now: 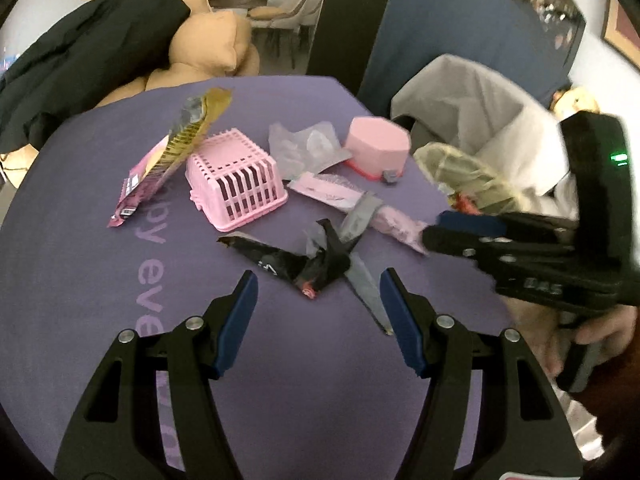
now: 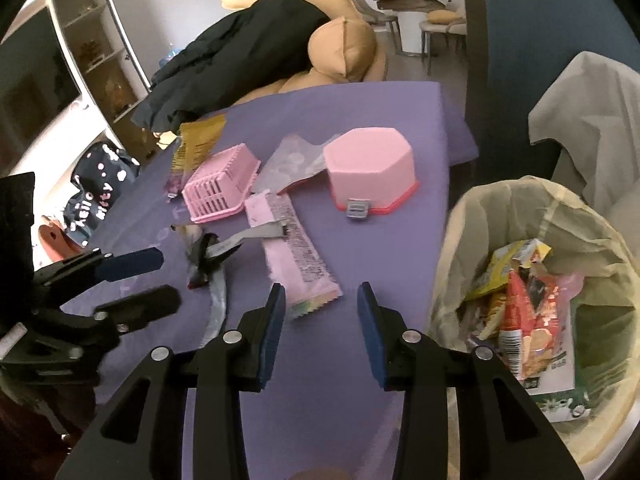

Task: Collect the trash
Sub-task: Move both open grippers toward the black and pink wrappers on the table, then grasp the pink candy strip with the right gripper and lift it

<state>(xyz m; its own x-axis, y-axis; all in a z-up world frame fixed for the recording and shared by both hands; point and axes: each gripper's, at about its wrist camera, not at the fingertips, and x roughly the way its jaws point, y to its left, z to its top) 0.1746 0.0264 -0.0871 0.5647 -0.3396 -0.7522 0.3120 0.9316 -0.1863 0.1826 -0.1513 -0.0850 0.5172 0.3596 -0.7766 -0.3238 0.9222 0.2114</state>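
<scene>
Both grippers are wide open and empty right now: left gripper hangs just short of the black wrapper, right gripper sits beside the pink wrapper. Progress-wise I'd say partway, since the trash bin off the purple table edge on my right already has a pile of packets in it. Left to grab: black wrapper, pink wrapper, the clear bag, and the gold snack packet leaning on the pink basket.
</scene>
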